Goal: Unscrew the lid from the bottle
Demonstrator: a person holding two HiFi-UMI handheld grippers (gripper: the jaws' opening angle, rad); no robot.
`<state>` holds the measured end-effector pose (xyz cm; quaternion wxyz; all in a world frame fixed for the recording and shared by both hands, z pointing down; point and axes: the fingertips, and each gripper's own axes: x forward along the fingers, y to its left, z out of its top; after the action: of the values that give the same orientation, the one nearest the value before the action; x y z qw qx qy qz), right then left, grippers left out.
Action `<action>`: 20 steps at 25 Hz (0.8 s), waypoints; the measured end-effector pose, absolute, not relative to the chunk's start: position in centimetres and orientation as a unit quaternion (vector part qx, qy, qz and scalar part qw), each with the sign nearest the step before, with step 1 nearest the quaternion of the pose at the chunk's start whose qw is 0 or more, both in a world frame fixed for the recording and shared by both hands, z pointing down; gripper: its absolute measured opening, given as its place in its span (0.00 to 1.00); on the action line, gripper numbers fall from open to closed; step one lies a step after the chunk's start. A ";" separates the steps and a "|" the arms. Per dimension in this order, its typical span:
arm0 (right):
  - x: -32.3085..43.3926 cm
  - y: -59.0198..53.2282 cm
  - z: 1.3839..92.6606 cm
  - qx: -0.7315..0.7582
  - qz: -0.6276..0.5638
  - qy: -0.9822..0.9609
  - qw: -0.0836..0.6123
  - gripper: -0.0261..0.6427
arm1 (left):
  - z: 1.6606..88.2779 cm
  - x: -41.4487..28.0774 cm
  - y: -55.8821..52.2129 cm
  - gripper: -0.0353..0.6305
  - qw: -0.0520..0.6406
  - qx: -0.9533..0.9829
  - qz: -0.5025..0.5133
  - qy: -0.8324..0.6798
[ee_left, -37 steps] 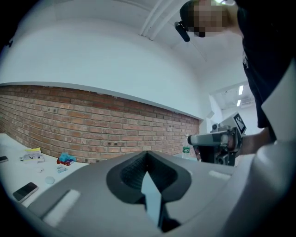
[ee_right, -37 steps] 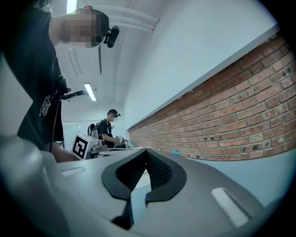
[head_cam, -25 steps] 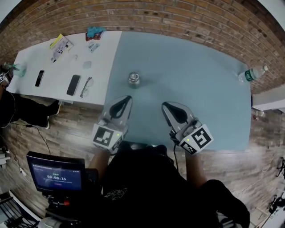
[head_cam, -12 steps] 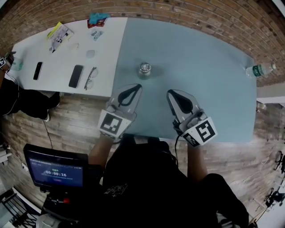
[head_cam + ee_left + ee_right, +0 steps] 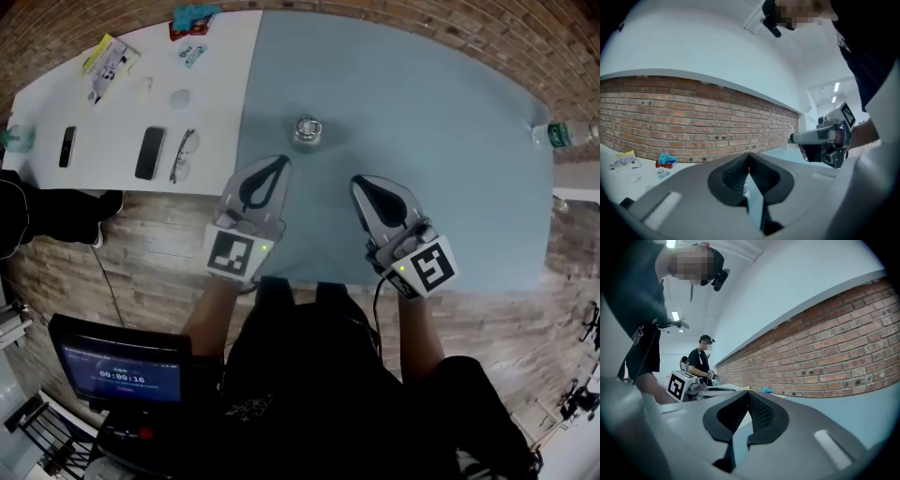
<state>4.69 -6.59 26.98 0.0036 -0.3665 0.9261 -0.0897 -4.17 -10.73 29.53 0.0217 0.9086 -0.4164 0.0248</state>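
Two grippers, both empty, sit low in the head view over the near edge of the blue table (image 5: 450, 141). The left gripper (image 5: 274, 167) has its jaws together at the tips, with nothing between them. The right gripper (image 5: 364, 186) is the same, pads meeting and bare. The bottle (image 5: 307, 129) stands upright at upper centre of the frame, just beyond both tips and nearer the left one, touching neither. It looks small and clear, with its lid on, and in the left gripper view a sliver of it shows through the gap behind the closed tips. A second bottle, green label (image 5: 567, 133), lies at the far right edge of the frame, well apart from everything; I judge it is not the target. The task is not yet begun. The main risk is that a closed nose nudges the free-standing bottle and tips or skates it across the smooth tabletop, so the jaws need to part before they close in. If only the lid is gripped and turned, the whole bottle will likely spin with it, so one gripper must clamp the body. Clear, smooth walls may slip under a light grip, and an off-centre grip on the lid could cam it loose or topple the bottle.
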 end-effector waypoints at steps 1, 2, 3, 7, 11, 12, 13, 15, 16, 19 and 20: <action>4.7 -6.7 27.4 -0.368 -0.089 0.925 -0.007 0.04 | 29.7 -4.2 -10.9 0.05 0.023 0.908 0.024 -0.417; 4.6 -6.8 27.7 -0.369 -0.087 0.925 -0.014 0.04 | 29.9 -4.1 -11.0 0.05 0.024 0.908 0.023 -0.417; 4.5 -6.9 27.8 -0.369 -0.086 0.925 -0.016 0.04 | 30.0 -4.1 -11.1 0.05 0.024 0.908 0.023 -0.417; 4.5 -7.4 28.3 -0.374 -0.089 0.923 -0.011 0.04 | 31.4 -3.8 -11.6 0.06 0.026 0.907 0.033 -0.419; 4.3 -8.2 29.3 -0.380 -0.088 0.920 -0.022 0.04 | 33.4 -3.8 -12.2 0.10 0.037 0.903 0.046 -0.424; 4.1 -8.3 29.4 -0.380 -0.088 0.921 -0.022 0.04 | 33.7 -3.8 -12.3 0.11 0.040 0.902 0.048 -0.426; 4.0 -8.5 29.6 -0.379 -0.089 0.921 -0.021 0.04 | 34.1 -3.8 -12.4 0.12 0.042 0.902 0.049 -0.428; 3.9 -8.9 29.9 -0.379 -0.091 0.921 -0.022 0.04 | 34.6 -3.8 -12.6 0.14 0.045 0.900 0.051 -0.430; 3.9 -9.1 30.1 -0.379 -0.092 0.920 -0.023 0.04 | 34.8 -3.8 -12.7 0.14 0.047 0.899 0.051 -0.431; 3.8 -9.6 30.7 -0.379 -0.094 0.920 -0.028 0.04 | 35.4 -3.9 -13.1 0.15 0.051 0.899 0.054 -0.432; 3.7 -9.8 30.7 -0.380 -0.094 0.920 -0.029 0.04 | 35.6 -3.9 -13.3 0.15 0.050 0.898 0.057 -0.433</action>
<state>3.72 -9.83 30.74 -0.0285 -0.3795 0.9200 -0.0938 -3.87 -13.27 35.57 0.0496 0.8984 -0.4327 0.0571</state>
